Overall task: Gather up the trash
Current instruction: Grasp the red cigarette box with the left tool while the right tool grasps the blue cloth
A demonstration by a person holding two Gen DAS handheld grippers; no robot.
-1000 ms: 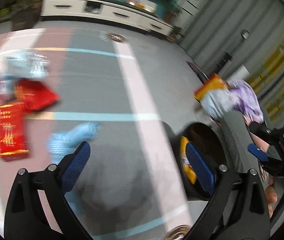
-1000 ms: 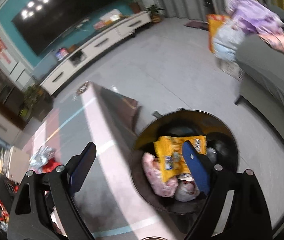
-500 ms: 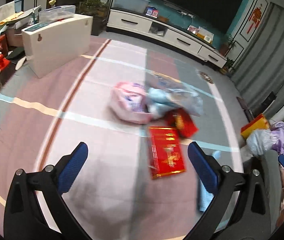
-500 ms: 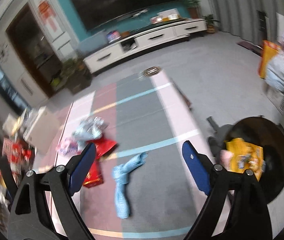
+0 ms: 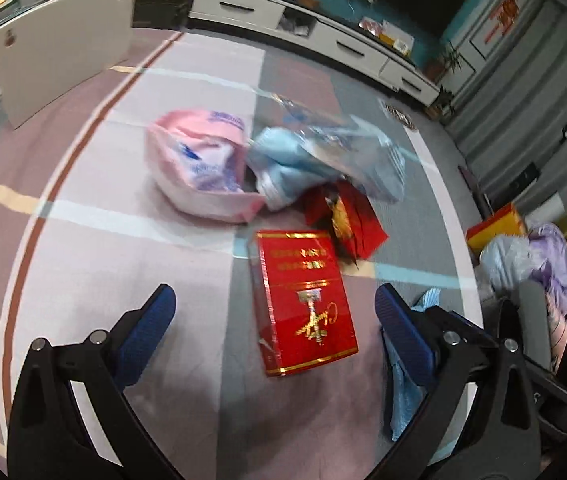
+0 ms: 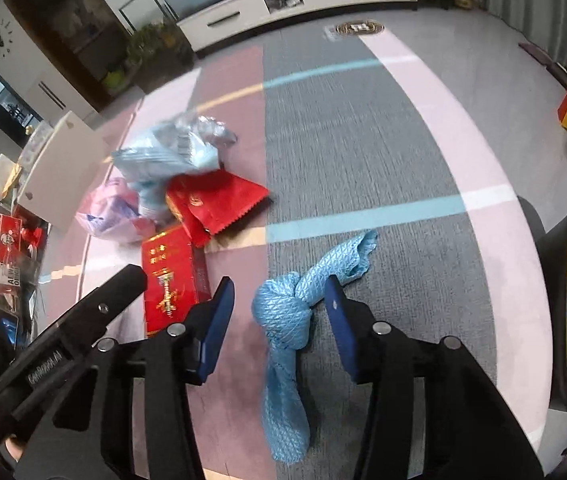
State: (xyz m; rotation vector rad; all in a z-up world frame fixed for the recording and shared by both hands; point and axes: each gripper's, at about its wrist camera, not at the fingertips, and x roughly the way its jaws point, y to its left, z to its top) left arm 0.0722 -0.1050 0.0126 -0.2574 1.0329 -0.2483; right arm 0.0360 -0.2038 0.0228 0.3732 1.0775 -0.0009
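Striped carpet (image 6: 363, 128) w/ knotted blue cloth (image 6: 283, 320)

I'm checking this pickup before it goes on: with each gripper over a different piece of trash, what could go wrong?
The right gripper, its jaws just closing, straddles the knotted blue cloth without pressing it; a grip on one fold could let the tail drag. The left gripper stands wide over the flat red box, which may slide.

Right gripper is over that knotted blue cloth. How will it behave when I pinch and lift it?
The blue cloth looks soft and limp, so its tails will probably dangle. The knot seems the firmest, bulkiest part to pinch. It lies between the right gripper pads, untouched; the jaws have just been closing. Likely light.
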